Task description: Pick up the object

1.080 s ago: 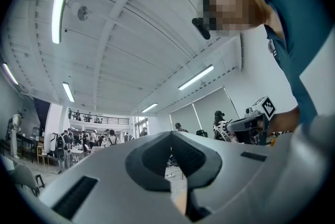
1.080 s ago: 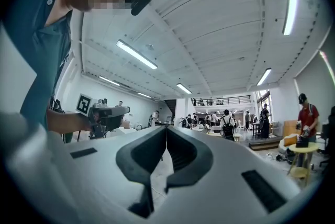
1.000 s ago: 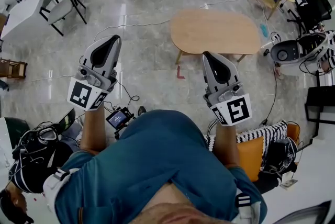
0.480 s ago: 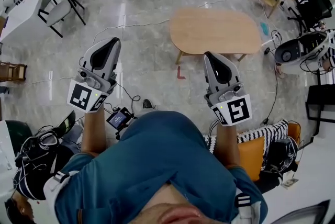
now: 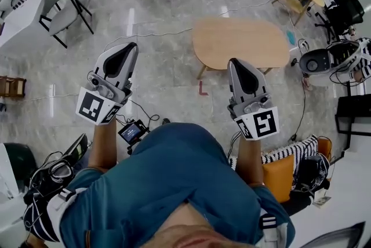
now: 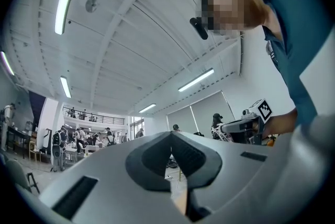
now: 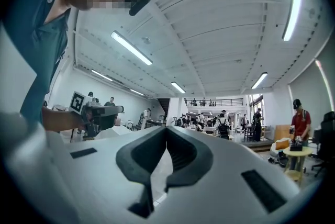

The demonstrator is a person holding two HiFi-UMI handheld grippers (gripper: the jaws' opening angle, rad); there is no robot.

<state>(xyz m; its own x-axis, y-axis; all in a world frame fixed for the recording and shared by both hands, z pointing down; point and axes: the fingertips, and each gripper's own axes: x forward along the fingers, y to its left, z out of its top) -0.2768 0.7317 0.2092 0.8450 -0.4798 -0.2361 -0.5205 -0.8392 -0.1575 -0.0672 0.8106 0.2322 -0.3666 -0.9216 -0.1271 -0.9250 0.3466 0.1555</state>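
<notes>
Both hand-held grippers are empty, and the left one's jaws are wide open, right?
No. The left hand-held gripper is empty, but its jaws are together, not wide open; the left gripper view shows it. The right hand-held gripper is empty too.

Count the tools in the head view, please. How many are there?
2. The left tool is at the left, over the floor. The right tool is at the right, its tip by the near edge of the oval table. Both are shut and empty; none seems hidden.

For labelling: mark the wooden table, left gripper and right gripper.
wooden table (image 5: 240, 41), head view, bare top.
left gripper (image 5: 130, 47), head view, shut jaw tips.
right gripper (image 5: 235, 61), head view, shut jaw tips.
</notes>
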